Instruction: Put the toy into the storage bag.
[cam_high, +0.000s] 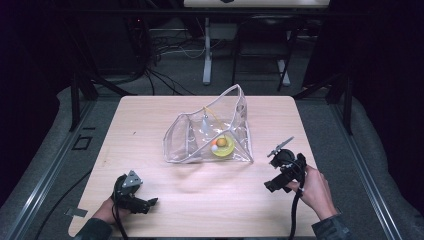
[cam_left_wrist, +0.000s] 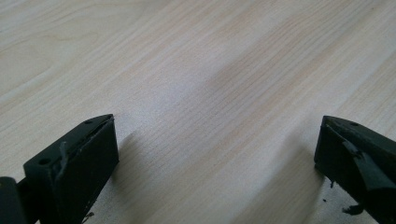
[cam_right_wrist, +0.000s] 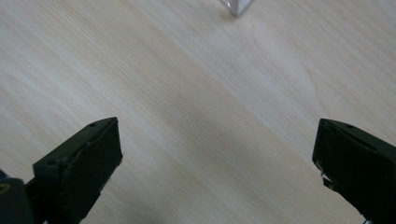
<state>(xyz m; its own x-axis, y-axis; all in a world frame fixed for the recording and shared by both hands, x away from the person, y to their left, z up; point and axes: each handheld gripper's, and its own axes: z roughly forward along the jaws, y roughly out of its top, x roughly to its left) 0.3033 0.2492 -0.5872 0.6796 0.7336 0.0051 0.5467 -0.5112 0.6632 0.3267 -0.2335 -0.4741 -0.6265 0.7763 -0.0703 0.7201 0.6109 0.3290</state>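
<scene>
While the person's forearms enter from the near edge in the high view, a clear plastic bag (cam_high: 207, 132) stands open at the middle of the wooden table (cam_high: 150, 120), with a yellow dish (cam_high: 223, 146) inside it holding an orange ball (cam_high: 220, 142) and a white ball (cam_high: 214, 148). The left gripper (cam_high: 150, 202) lies low near the front left corner, well apart from the bag. The right gripper (cam_high: 271, 186) is held at the front right, near the bag's corner.

From the left gripper view, the left gripper (cam_left_wrist: 215, 154) has its jaws spread wide over bare wood, gripping nothing.

From the right gripper view, the right gripper (cam_right_wrist: 217, 154) likewise has its jaws wide and empty; a corner of the bag (cam_right_wrist: 236, 5) shows at the top edge.
</scene>
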